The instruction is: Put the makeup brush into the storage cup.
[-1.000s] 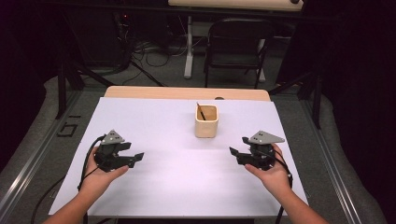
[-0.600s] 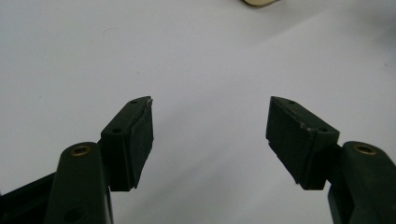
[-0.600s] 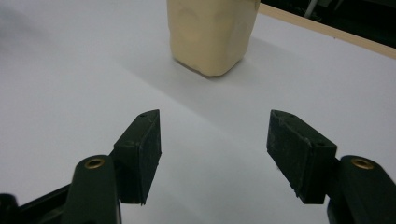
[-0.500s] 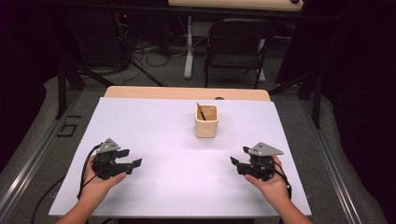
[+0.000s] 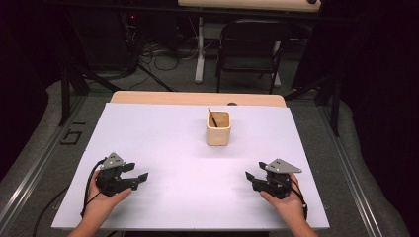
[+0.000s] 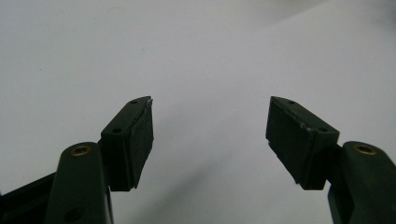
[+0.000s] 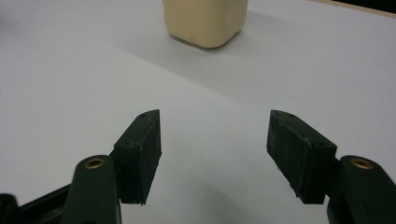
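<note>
White sheeting covers the table [image 5: 163,133], whose pale wooden far edge shows beyond it; dark floor, cables and a folding chair [image 5: 252,49] lie behind.

Left gripper [image 5: 140,178]: held in the person's left hand [image 5: 101,205] near the table's front left corner, low over the sheet, jaws pointing inward toward the centre. In the left gripper view [image 6: 210,135] both black jaws stand wide apart with nothing but bare white surface between them. A grey three-cornered plate sits on top, and a black cable loops from the body toward the front edge.

Right gripper [image 5: 251,177]: held in the right hand [image 5: 286,205] near the front right corner, mirroring the left, jaws pointing inward. In the right gripper view [image 7: 215,140] the jaws are likewise spread wide and empty, their flat rubber pads [image 7: 292,149] facing one another.

Cup [image 5: 218,128]: a small cream-coloured container, squarish in plan with rounded corners and smooth plain walls, standing upright on the sheet at mid-table toward the far side, well apart from both grippers and roughly midway between them. In the right gripper view its lower part [image 7: 205,21] appears at the top, ahead of the jaws, casting a soft shadow.

Stick [image 5: 213,118]: a thin dark rod leaning inside the cup against its left far rim, its tip projecting slightly above the edge.
</note>
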A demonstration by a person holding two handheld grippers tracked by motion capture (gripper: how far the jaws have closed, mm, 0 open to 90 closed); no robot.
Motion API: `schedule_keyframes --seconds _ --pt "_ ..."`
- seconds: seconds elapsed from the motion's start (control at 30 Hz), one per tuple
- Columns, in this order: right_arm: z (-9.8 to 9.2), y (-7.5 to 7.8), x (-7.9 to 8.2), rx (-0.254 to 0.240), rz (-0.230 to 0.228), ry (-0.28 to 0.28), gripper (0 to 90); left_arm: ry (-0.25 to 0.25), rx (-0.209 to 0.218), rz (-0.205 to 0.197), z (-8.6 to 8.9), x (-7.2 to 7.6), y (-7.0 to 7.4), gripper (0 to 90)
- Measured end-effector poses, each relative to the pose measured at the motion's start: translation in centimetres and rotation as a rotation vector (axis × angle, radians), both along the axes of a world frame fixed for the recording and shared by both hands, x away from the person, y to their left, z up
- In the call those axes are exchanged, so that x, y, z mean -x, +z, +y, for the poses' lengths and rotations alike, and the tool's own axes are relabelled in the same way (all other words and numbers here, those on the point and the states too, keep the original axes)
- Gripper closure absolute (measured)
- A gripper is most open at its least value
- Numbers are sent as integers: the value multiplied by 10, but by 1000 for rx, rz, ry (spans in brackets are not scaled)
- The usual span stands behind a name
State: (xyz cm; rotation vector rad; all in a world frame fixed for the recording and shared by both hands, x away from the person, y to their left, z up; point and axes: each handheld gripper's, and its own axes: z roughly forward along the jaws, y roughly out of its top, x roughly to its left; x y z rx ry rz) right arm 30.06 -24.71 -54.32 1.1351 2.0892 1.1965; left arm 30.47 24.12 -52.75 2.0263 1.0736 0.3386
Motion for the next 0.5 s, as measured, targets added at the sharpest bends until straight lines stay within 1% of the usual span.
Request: schedule_keyframes --seconds 0.03,0.17,0.33,0.5 --pt "0 -1 1 -1 4 3 353 -3 -8 -1 0 1 -1 324" --pt "-3 -4 3 0 1 -3 353 -4 -16 -2 0 2 -5 323" --pt "-5 -7 6 9 -1 -7 354 0 -1 1 0 2 -8 323" --pt "-6 -10 8 12 -7 -11 355 2 -3 0 2 3 -10 324"
